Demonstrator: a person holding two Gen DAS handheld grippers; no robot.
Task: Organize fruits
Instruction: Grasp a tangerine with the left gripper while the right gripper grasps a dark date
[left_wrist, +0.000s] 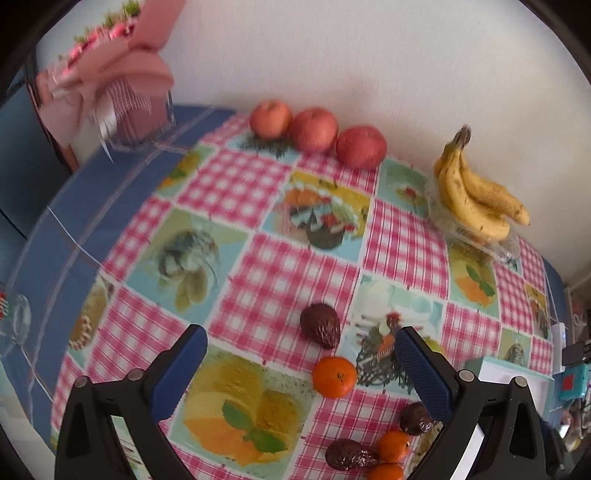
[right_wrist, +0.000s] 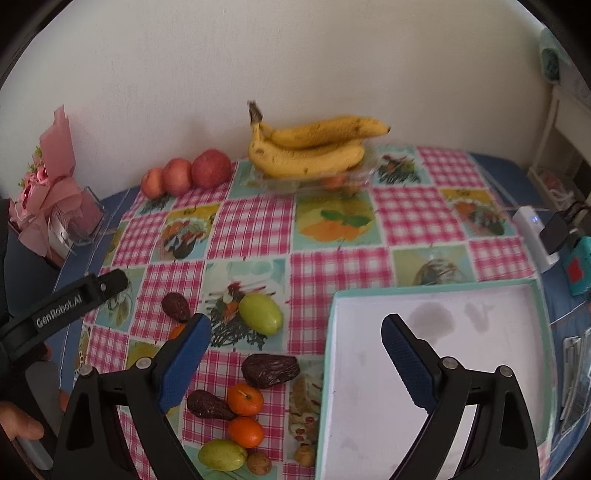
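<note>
Both hand-held grippers wide and empty above the desk (right_wrist: 258, 229): right hand-held gripper (right_wrist: 295, 354) over the empty white box (right_wrist: 436, 354), loose fruit just left of it; left hand-held gripper (left_wrist: 303, 365) nearer the upper tangerine (left_wrist: 334, 376) and dark avocado (left_wrist: 320, 325), long axis slanting away. Counted: three tangerines, four dark avocados, two green fruits. Beyond, three apples (right_wrist: 184, 175), one banana bunch (right_wrist: 314, 147) by the wall

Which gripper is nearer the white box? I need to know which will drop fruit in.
Right. The right gripper hangs open with one of its fingers over the white box; the left gripper, also open, is farther left above the loose fruit.
</note>
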